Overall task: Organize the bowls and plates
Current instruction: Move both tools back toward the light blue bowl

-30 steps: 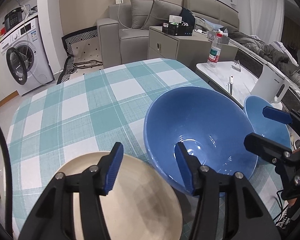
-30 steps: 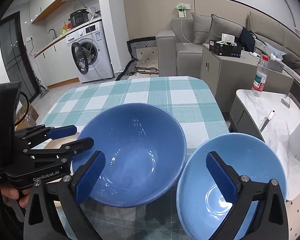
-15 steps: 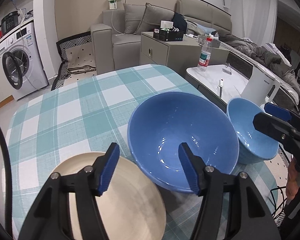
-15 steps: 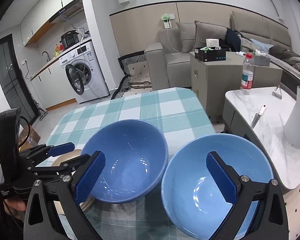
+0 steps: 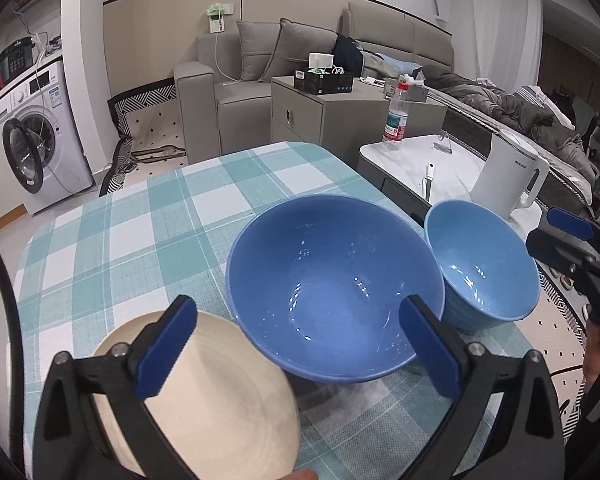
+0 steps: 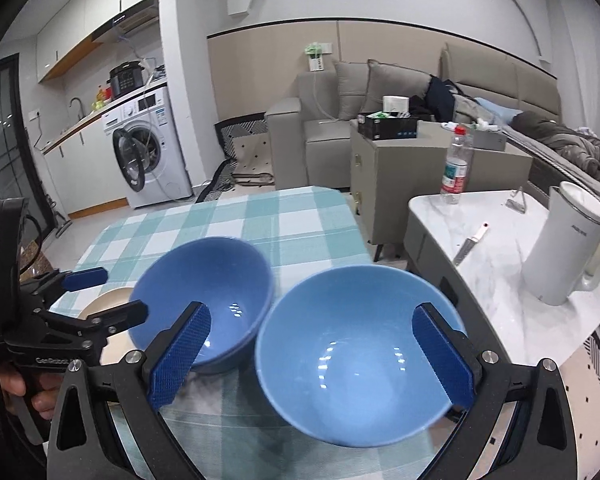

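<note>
Over the last second I pulled both tools back and upward, so the bowls looked smaller and further from me than before. My left hand-held gripper (image 5: 298,354) had its two fingers wide apart and held nothing; a second ago its right finger was low over the near rim of the dark blue bowl (image 5: 334,288), and now it hung above and before that rim. My right hand-held gripper (image 6: 310,354) was also spread wide and empty, with the light blue bowl (image 6: 360,356) seen between its fingers but not touched, as far as I could tell.

The dark blue bowl stood in the middle of the checked tabletop (image 5: 140,248). The light blue bowl stood just beside it on the right, near the edge. The cream plate (image 5: 220,400) lay at the near left, close to the dark bowl.

I judged that nothing was stacked yet, so the sorting was only at its beginning. The next step was probably to take one bowl by the rim.
</note>
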`<state>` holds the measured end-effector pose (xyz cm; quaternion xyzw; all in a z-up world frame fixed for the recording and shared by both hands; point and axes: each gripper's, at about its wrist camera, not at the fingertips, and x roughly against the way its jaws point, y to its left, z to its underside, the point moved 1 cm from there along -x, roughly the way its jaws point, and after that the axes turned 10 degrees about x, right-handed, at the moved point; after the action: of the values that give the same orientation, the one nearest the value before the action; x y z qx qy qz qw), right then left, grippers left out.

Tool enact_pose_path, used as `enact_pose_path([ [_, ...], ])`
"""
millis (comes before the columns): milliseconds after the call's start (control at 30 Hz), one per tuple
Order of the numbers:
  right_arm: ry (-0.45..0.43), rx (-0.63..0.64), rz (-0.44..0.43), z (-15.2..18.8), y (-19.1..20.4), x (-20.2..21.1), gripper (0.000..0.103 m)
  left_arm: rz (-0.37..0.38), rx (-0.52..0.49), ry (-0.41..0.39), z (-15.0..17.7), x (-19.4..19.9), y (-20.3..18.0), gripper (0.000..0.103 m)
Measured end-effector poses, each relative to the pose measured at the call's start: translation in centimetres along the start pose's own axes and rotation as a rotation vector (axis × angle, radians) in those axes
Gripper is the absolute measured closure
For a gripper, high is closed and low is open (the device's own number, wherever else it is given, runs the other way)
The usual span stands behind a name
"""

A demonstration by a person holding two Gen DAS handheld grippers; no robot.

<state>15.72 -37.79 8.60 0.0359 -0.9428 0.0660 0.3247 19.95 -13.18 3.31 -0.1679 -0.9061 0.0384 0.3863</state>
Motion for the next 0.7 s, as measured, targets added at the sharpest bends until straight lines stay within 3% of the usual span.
enact_pose_path([
  [433,-0.003,-0.152,0.037,1.3,-5.9,1.8,0.000,0.080,-0.019,0.004,1.0,0.3,-4.7,0.000],
  [700,-0.019,-0.109,0.060,0.0,-6.0,2.5,0.000,0.109,-0.002,0.021,1.6,-0.3,-7.3,0.000],
])
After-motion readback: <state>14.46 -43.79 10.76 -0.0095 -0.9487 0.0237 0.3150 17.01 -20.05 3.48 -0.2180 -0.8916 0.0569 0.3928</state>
